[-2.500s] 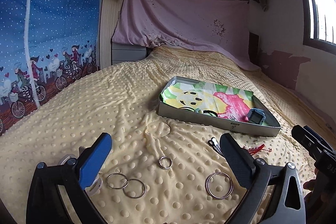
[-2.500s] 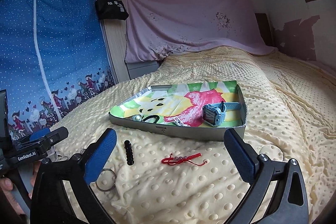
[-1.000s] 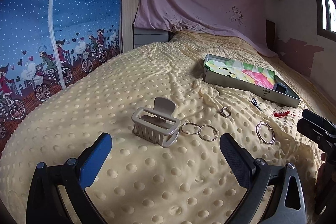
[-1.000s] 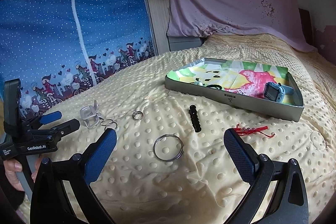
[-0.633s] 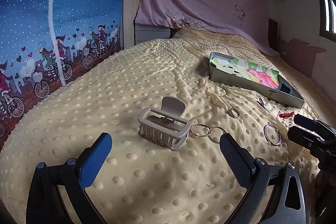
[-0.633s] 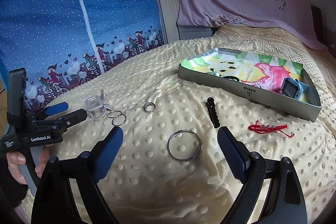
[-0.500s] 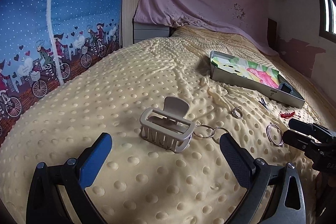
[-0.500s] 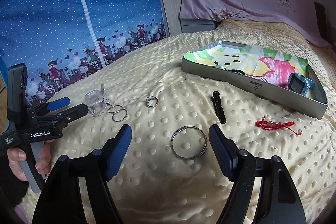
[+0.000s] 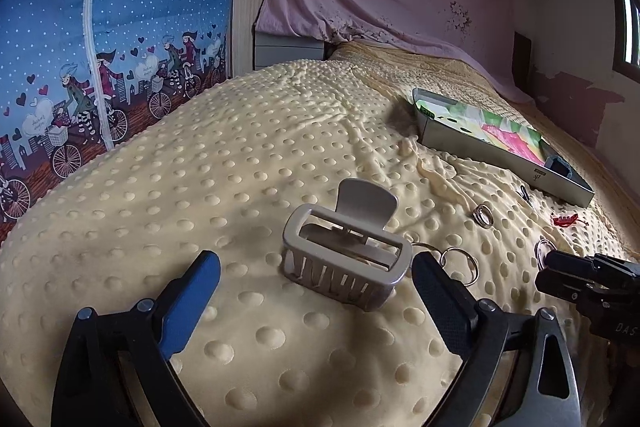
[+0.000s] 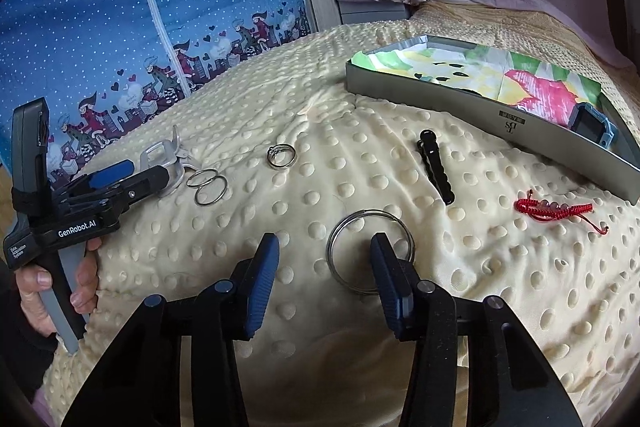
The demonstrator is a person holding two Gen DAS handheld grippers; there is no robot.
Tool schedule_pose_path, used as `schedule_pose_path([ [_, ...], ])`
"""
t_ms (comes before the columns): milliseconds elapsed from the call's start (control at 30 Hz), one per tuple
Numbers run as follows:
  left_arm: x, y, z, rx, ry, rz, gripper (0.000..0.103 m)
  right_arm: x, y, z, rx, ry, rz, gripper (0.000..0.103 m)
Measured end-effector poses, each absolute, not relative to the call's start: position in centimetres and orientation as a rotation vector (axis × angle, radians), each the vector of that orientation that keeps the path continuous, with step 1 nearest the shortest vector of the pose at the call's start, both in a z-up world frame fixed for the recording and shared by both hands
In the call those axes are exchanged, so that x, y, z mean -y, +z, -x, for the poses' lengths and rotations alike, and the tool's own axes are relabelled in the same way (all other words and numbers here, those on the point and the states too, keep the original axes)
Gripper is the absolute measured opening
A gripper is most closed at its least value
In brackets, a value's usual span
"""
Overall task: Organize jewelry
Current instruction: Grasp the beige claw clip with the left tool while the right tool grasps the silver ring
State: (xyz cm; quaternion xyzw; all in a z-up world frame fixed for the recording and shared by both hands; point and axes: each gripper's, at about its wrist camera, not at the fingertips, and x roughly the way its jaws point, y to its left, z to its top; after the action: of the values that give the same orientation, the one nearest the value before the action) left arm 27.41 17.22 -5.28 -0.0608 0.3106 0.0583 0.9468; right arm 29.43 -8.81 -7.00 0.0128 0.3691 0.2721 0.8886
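A beige hair claw clip (image 9: pixel 346 247) lies on the yellow dotted blanket, just ahead of my left gripper (image 9: pixel 316 291). That gripper's jaws are wide and closing slightly, and the clip sits between the fingertips without being touched. My right gripper (image 10: pixel 326 267) hovers low over a large metal ring (image 10: pixel 370 255). Its jaws are closing. The ring's left rim lies between them, its right side passes under the right finger (image 10: pixel 390 279), and nothing is gripped. The grey tray (image 10: pixel 440 95) holds a blue watch (image 10: pixel 592 127).
Two linked rings (image 10: pixel 208 187), a small ring (image 10: pixel 281 155), a black clip (image 10: pixel 436 167) and a red bracelet (image 10: pixel 556 209) lie loose on the blanket. A hand holds the left gripper (image 10: pixel 148 171) by the clip. A blue curtain hangs on the left.
Both grippers have come down and forward. The claw clip now sits close between the left fingertips. The right jaws have narrowed from wide open and stand over the large ring.
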Motion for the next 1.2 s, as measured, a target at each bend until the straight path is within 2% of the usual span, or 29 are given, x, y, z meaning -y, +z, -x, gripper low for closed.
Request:
schedule_pose_path([
  [100,-17.3,-5.5,-27.7,-0.633,0.099,0.127,0.089,8.5,-7.2,-29.7,-0.775,0.568,-0.028,0.038],
  [300,-16.7,-6.0,-28.2,-0.648,0.082,0.102,0.062,8.0,-7.5,-30.1,-0.784,0.57,-0.028,0.033],
  [400,-16.4,-6.0,-28.1,-0.644,0.084,0.09,0.061,8.0,-7.7,-30.1,-0.788,0.567,-0.029,0.029],
  [467,-16.3,-5.9,-28.0,-0.639,0.079,0.088,0.054,8.0,-7.8,-30.2,-0.793,0.568,-0.032,0.027],
  [500,-16.3,-5.9,-27.9,-0.639,0.078,0.085,0.048,8.0,-7.9,-30.2,-0.796,0.57,-0.033,0.026],
  [667,-15.7,-5.8,-27.8,-0.634,0.063,0.06,0.048,7.7,-8.0,-30.3,-0.805,0.584,-0.023,0.026],
  [767,-15.5,-5.8,-27.6,-0.628,0.051,0.057,0.048,7.5,-8.0,-30.2,-0.805,0.592,-0.021,0.016],
  [833,-15.4,-5.6,-27.5,-0.619,0.046,0.053,0.047,7.6,-8.0,-30.1,-0.8,0.598,-0.026,0.005],
  [1200,-13.0,-3.6,-25.5,-0.525,-0.017,0.001,0.047,8.4,-6.6,-27.8,-0.669,0.636,-0.028,0.004],
])
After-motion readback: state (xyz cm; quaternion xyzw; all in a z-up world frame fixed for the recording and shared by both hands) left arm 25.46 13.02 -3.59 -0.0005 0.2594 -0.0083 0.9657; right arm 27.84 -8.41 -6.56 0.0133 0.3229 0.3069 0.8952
